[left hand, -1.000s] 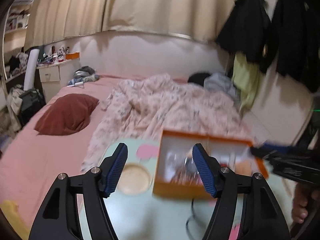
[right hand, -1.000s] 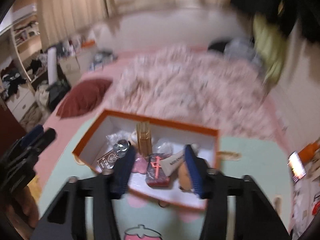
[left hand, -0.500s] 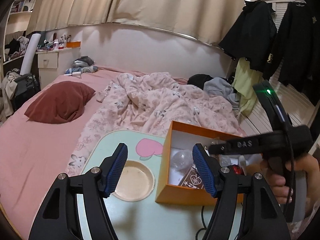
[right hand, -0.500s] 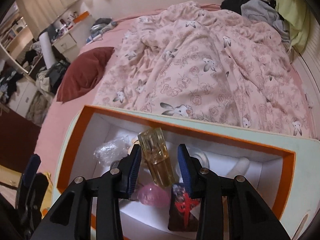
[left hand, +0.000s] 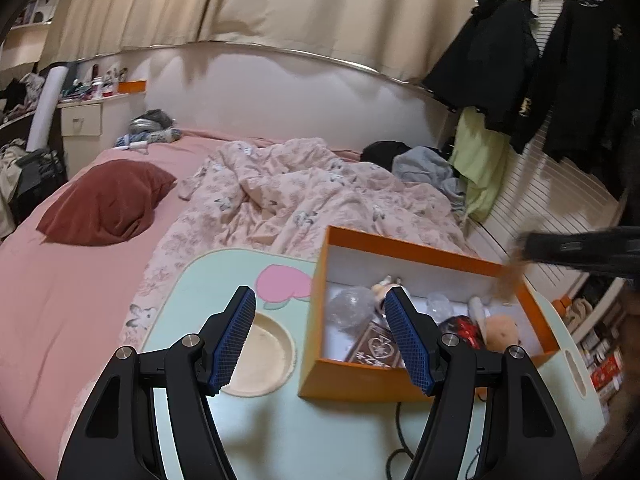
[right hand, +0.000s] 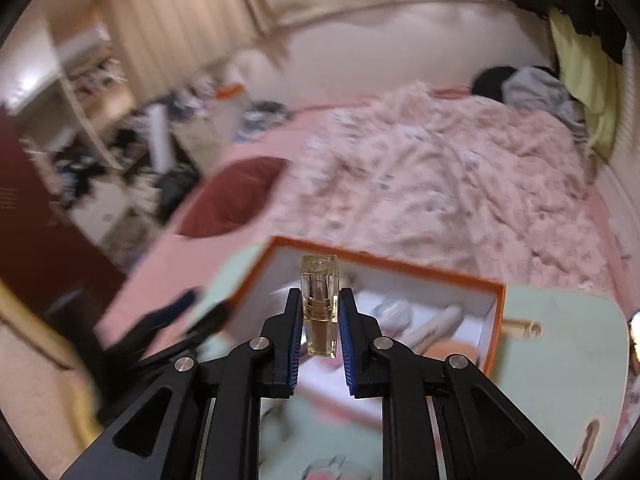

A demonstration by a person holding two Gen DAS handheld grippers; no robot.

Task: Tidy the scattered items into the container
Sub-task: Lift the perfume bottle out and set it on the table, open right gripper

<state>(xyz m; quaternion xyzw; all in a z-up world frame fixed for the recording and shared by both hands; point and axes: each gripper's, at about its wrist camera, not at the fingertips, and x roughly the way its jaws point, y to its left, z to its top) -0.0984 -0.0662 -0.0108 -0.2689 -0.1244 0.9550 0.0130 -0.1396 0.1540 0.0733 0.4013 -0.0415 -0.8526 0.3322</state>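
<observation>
An orange box with white inside (left hand: 360, 376) stands on the mint table (left hand: 280, 432), holding a clear wrapped ball (left hand: 352, 308), a brown packet (left hand: 376, 348), a red-and-black packet (left hand: 460, 326) and a plush toy (left hand: 500, 328). My left gripper (left hand: 320, 294) hangs open over the box's left wall, nothing between its fingers. My right gripper (right hand: 320, 300) has its jaws closing, pads pressed on a small clear perfume bottle (right hand: 319, 276) with amber liquid, held upright above the orange box (right hand: 400, 268). In the left wrist view that right gripper (left hand: 580, 246) is a dark blur above the box's right end.
A round cream dish (left hand: 260, 354) sits in the table left of the box, and a black cable (left hand: 400, 432) loops in front. Behind the table lies a bed with a pink quilt (left hand: 320, 200) and a dark red pillow (left hand: 104, 200). Clothes hang at the right.
The right gripper's jaws closed on the perfume bottle standing in the box and lifted it up out of the box. The left gripper sank slightly, still open.
</observation>
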